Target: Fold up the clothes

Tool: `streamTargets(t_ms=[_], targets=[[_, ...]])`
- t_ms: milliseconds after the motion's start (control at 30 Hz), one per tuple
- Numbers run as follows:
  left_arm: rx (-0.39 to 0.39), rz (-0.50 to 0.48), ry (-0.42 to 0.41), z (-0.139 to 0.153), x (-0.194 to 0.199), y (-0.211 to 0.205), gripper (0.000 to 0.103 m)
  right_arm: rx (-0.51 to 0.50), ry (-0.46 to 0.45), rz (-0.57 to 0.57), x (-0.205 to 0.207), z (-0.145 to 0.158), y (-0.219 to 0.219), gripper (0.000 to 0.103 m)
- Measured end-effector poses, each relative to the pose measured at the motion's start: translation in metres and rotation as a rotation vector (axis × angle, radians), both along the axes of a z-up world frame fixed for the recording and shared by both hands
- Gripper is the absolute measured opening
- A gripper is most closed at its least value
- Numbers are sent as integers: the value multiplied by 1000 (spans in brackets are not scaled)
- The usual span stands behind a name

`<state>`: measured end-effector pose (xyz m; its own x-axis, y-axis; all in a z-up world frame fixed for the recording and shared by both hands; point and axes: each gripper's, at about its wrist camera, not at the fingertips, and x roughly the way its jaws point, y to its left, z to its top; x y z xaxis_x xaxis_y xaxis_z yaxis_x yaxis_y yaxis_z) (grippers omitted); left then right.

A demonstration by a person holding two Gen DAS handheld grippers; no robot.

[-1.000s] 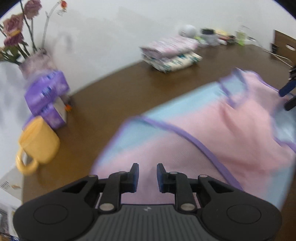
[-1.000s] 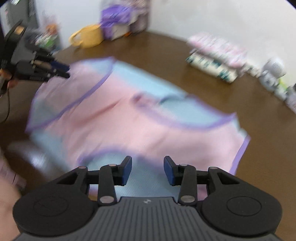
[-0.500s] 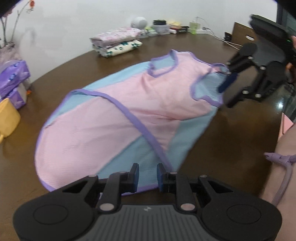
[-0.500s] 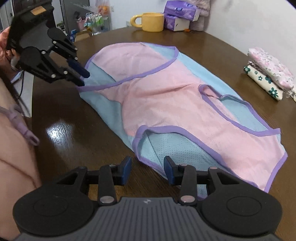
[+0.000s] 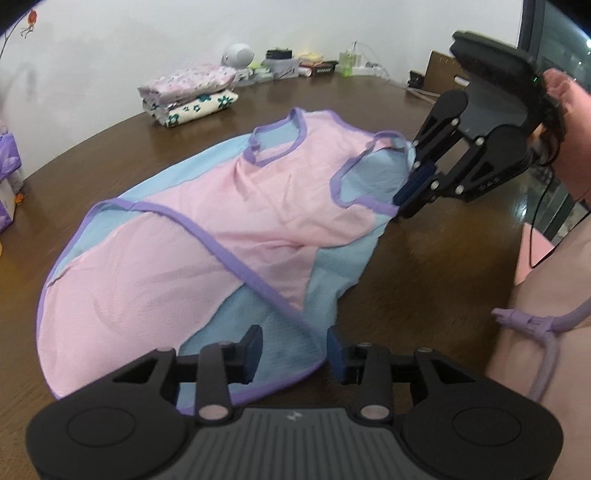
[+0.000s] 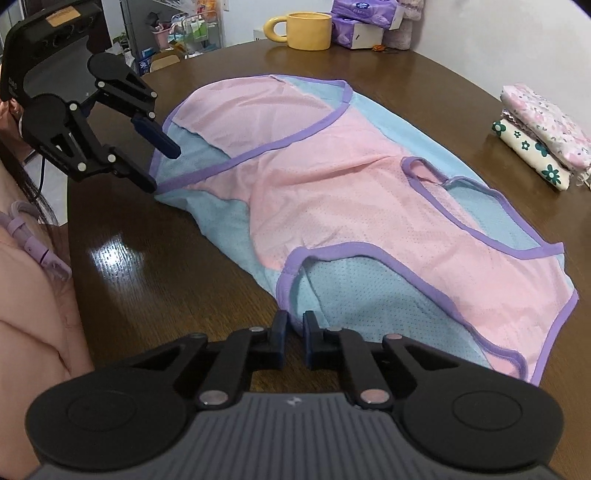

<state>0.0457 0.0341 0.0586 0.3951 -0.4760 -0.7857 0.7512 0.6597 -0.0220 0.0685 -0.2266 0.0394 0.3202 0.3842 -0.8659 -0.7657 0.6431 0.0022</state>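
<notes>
A pink and light-blue sleeveless garment with purple trim (image 5: 207, 236) lies spread flat on the brown table; it also shows in the right wrist view (image 6: 351, 206). My left gripper (image 5: 293, 350) is open, its fingers on either side of the garment's hem corner; in the right wrist view it (image 6: 162, 166) sits at the far hem edge. My right gripper (image 6: 293, 339) is nearly closed at the armhole edge, and whether it pinches cloth is unclear. In the left wrist view it (image 5: 410, 192) touches the armhole side.
Folded floral clothes (image 5: 188, 92) (image 6: 539, 136) are stacked near the wall. A yellow mug (image 6: 303, 29) and purple tissue packs (image 6: 365, 18) stand at the table's far end. Small bottles and clutter (image 5: 295, 64) line the wall. The person's body (image 6: 33, 314) is at the table edge.
The garment has gone from being swung in the air to lying flat. My left gripper opened wider at the hem. My right gripper narrowed at the armhole edge.
</notes>
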Motion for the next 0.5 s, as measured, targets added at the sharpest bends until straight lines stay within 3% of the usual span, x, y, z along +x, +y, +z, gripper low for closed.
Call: streamTargets(t_ms=[233,267,333,367,500], targets=[[8,26,52,-9,4,-4,35,2,-11,-4,4,-6,4,11],[9,30,59,-11,4,-5,33,4,-9,-7,4,-6,4,11],[11,45,63,-11,7,-6,5,10,-2,-11,6,-5,3,5],[12,53,73,-10,8,-6,0,14,4,-12,6,-5,3,1],[25,30,69,-7,5,0,0,64,68,35,0,20,-6,1]])
